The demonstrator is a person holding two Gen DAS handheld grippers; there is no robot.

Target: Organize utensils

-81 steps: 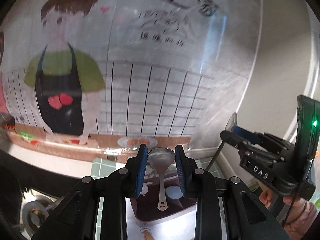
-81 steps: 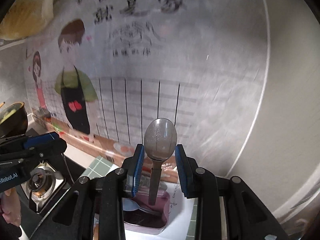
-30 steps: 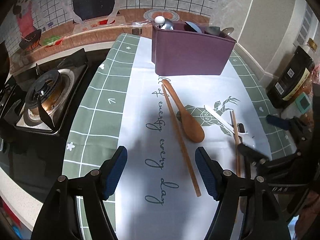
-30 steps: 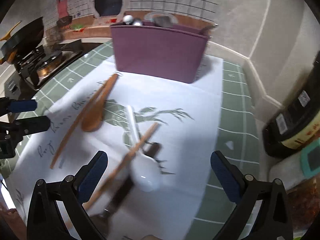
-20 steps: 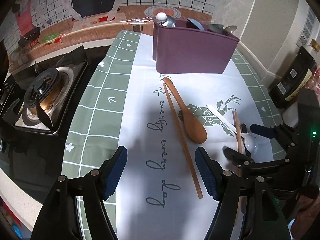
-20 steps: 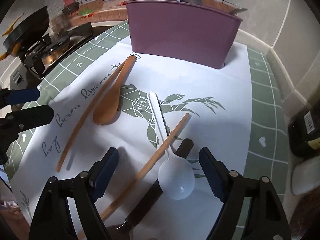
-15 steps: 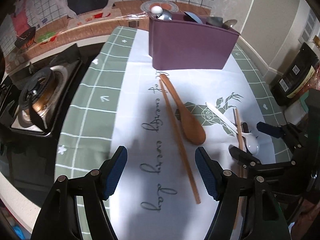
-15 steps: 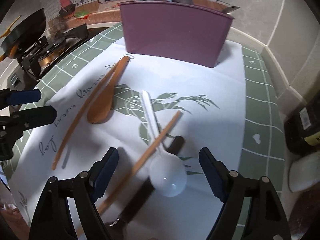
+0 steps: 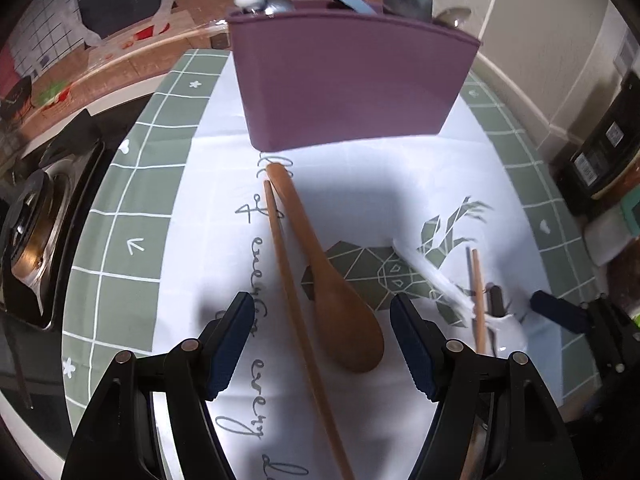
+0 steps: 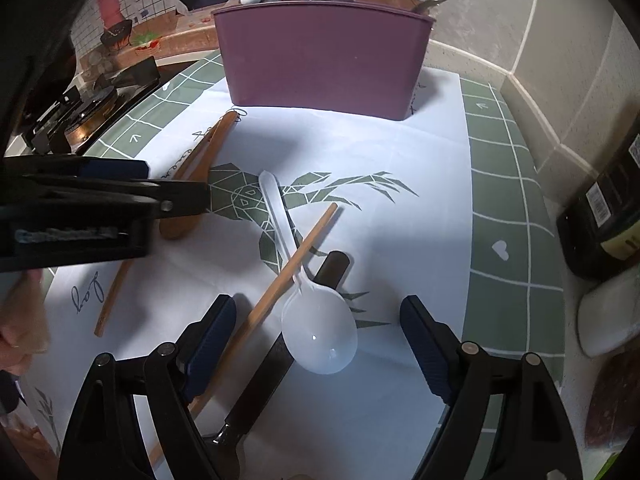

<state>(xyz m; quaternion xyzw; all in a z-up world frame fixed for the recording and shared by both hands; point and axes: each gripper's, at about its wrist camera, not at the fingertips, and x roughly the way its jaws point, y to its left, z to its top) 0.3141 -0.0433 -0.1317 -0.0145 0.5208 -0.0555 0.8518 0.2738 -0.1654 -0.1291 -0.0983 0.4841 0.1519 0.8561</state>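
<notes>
A purple utensil holder [image 9: 352,80] stands at the far end of the white mat [image 9: 380,184], with several utensils in it; it also shows in the right wrist view [image 10: 324,60]. My left gripper [image 9: 324,340] is open, low over a wooden spoon [image 9: 340,304] and a wooden chopstick [image 9: 296,300]. My right gripper [image 10: 316,344] is open around the bowl of a white plastic spoon [image 10: 316,332]. That spoon lies across a second chopstick [image 10: 292,268] and a dark-handled utensil [image 10: 280,356].
A gas stove [image 9: 28,224] sits left of the green checked cloth [image 9: 132,208]. A dark bottle [image 10: 604,216] and a white dish [image 10: 608,316] stand at the right edge. The tiled wall runs behind the holder.
Both grippers held metal spoons over the holder 2.7 s ago and are now empty. Since then both came down toward the mat; the left moved in over the wooden spoon, the right over the white spoon.
</notes>
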